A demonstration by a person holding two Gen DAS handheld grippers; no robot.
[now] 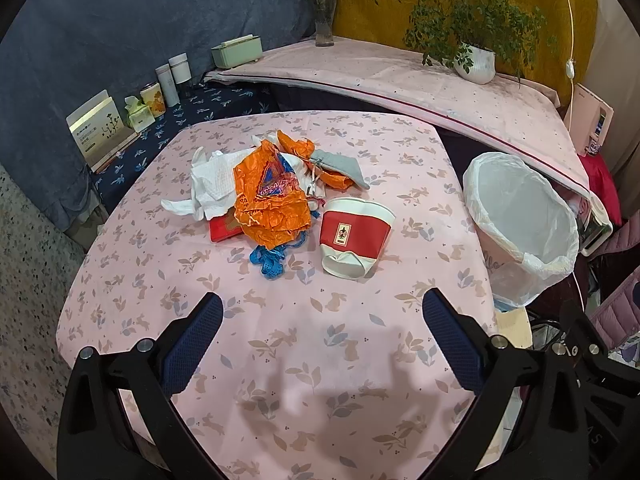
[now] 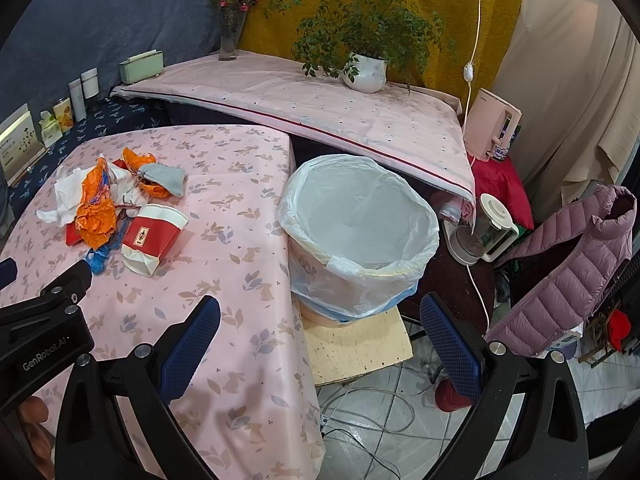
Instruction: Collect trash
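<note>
Trash lies in one heap on the far-left part of the table (image 1: 280, 360), which carries a pink cloth printed with rabbits and leaves. The heap holds crumpled orange plastic (image 1: 268, 208), white tissue (image 1: 208, 188) on its left side, a grey pouch (image 1: 340, 166) at the far right, a red packet (image 1: 223, 229) partly under the plastic, and a blue ribbon (image 1: 268, 262) at the near edge. A red and white paper cup (image 1: 354, 236) lies tipped just right of the heap, its base dented and turned to the near side, its mouth to the far side.

The bin (image 2: 360, 232) stands off the right edge of the table, close against it, lined with a white bag and set on a pale board (image 2: 356, 344). No trash shows inside the liner.

The left gripper (image 1: 322, 312) hangs above the near part of the table, jaws wide apart, nothing between them, well short of the cup. The right gripper (image 2: 320, 316) is likewise spread and unladen, placed over the table's right edge and the near side of the bin.

Beyond the table a second pink-covered surface carries a potted plant (image 1: 472, 60), a flower vase (image 1: 324, 24) and a green box (image 1: 237, 52). A purple jacket (image 2: 568, 272) hangs at far right.
</note>
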